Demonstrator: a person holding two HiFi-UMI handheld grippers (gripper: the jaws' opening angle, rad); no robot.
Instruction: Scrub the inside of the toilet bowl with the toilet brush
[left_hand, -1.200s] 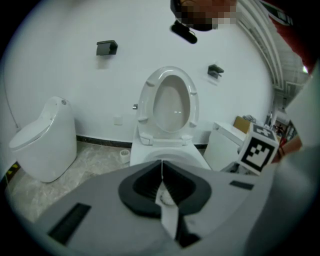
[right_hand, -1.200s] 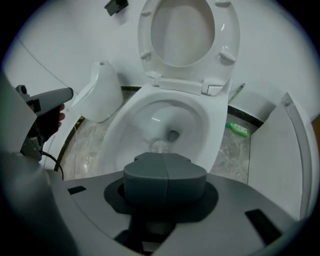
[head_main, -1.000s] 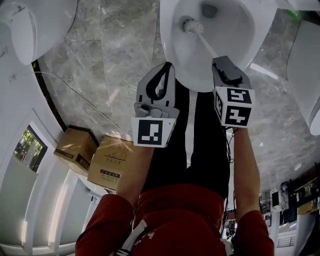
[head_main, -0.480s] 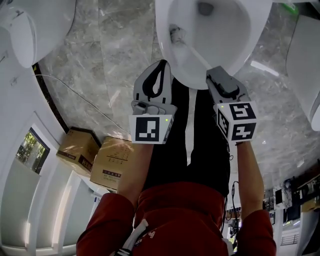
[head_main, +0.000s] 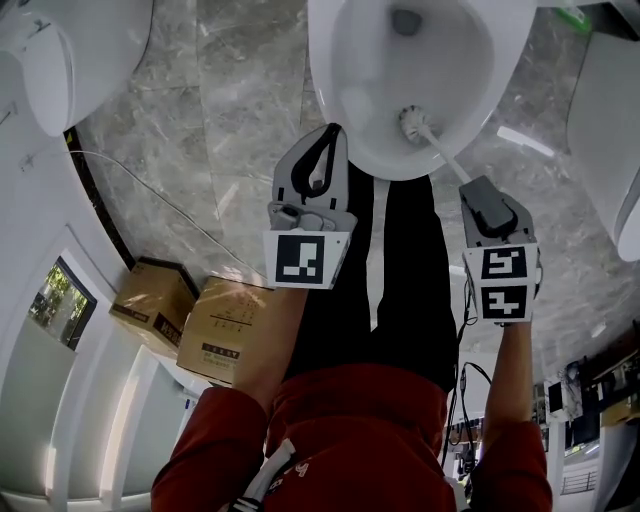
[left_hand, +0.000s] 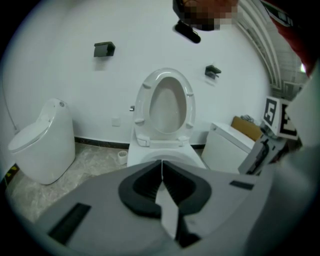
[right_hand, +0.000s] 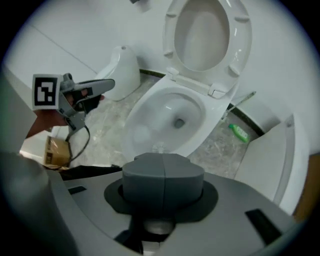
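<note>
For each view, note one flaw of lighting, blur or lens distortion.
Head view: the wall bows, and a glare streak lies on the floor. Left gripper view: dark corners, soft even light. Right gripper view: dark corners, and the brush head is blurred.

left gripper (head_main: 328, 140): grey shell, black-white marker cube (head_main: 303, 260), black cable (right_hand: 88, 139)
right gripper (head_main: 472, 190): same look (twins basically)
clothes: red top (head_main: 350, 440), black trousers (head_main: 405, 300)
</note>
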